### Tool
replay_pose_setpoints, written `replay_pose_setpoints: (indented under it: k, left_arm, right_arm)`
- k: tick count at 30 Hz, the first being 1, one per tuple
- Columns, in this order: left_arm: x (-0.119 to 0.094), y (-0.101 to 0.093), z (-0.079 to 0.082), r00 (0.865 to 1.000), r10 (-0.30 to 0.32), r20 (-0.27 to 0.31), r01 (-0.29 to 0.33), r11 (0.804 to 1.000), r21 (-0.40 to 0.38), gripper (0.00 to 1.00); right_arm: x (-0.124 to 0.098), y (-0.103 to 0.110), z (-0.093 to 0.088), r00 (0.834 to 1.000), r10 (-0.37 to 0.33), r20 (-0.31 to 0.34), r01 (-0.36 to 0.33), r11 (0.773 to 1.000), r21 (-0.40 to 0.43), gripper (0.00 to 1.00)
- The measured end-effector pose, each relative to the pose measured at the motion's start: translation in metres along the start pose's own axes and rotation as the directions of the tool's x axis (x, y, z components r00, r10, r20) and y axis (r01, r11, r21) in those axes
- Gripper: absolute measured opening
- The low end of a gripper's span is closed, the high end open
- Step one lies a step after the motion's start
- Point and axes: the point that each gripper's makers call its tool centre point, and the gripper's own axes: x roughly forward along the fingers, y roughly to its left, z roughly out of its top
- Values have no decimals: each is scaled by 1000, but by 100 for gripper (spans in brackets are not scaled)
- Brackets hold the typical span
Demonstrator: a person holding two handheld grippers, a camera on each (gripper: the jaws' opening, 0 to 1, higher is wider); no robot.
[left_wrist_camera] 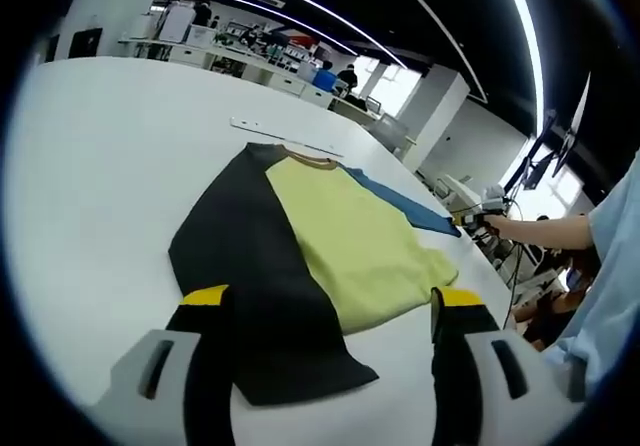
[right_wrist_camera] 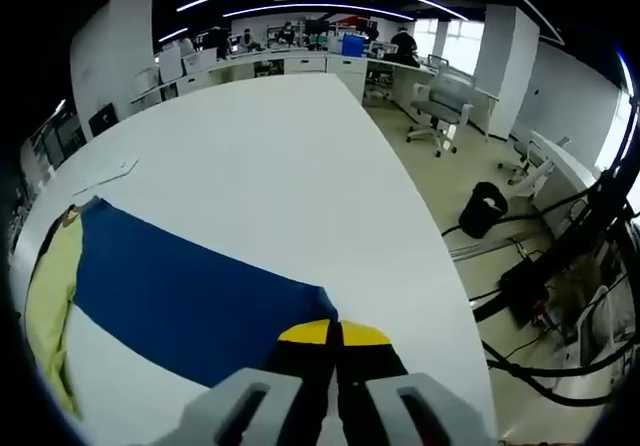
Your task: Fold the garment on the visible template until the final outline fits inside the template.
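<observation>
The left tool hovers with its two yellow-tipped jaws set wide apart, nothing between them. Just ahead of it, and partly between the jaws, lies the shirt: a yellow-green body with a brown collar at the far end. The black sleeve spreads toward the left jaw, its lower corner reaching down between the two jaws. Beyond the yellow body, on the side away from this tool, the blue sleeve stretches out to the right, where the right tool meets its far end at the tabletop's edge.

In the right gripper view the right tool has its yellow tips pressed together, and the near edge of the blue sleeve runs right up to them (whether cloth is actually pinched between them cannot be made out). The sleeve extends ahead and to the left of that tool, with the yellow-green body beyond it at the far left.

The shirt lies flat on a white tabletop. Past the collar a pale strip lies on the surface. To the right of the right tool, off the tabletop, are a black bin and an office chair on the floor.
</observation>
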Motion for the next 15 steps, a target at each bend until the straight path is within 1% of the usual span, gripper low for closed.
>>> replay_pose_setpoints:
  k: [2, 4, 5, 6, 8, 9, 10, 14, 15]
  left_arm:
    - [1, -1, -1, 1000, -2, -2, 2, 1000, 1, 78]
    - [1, -2, -1, 1000, -3, -2, 3, 1000, -1, 78]
    - [1, -2, -1, 1000, -4, 0, 4, 1000, 0, 78]
    - [1, -2, -1, 1000, -4, 0, 4, 1000, 1, 78]
    - [0, -2, 0, 1000, -5, 6, 5, 1000, -4, 78]
    - [0, -2, 0, 1000, -5, 7, 5, 1000, -4, 78]
    - [-1, -2, 0, 1000, -5, 8, 5, 1000, -2, 79]
    - [-1, -2, 0, 1000, -6, 9, 6, 1000, -3, 79]
    - [-1, -2, 0, 1000, -7, 11, 7, 1000, -4, 79]
  right_arm:
    - [-1, 2, 0, 1000, 6, 8, -6, 1000, -8, 0]
    - [-2, 2, 1, 1000, 13, 18, -13, 999, -42, 0]
    - [-4, 0, 0, 1000, 4, 22, -3, 999, -46, 4]
    - [-5, -1, 1, 999, 11, 33, -10, 999, -47, 11]
    - [-9, 1, 3, 998, 42, 55, -41, 999, -20, 23]
    - [-10, 3, 5, 996, 60, 69, -59, 998, -16, 30]
    - [-12, 2, 5, 995, 60, 75, -59, 998, -18, 35]
    - [-19, 8, 10, 987, 102, 122, -98, 995, -36, 43]
    - [-22, 12, 9, 985, 124, 123, -119, 992, -48, 48]
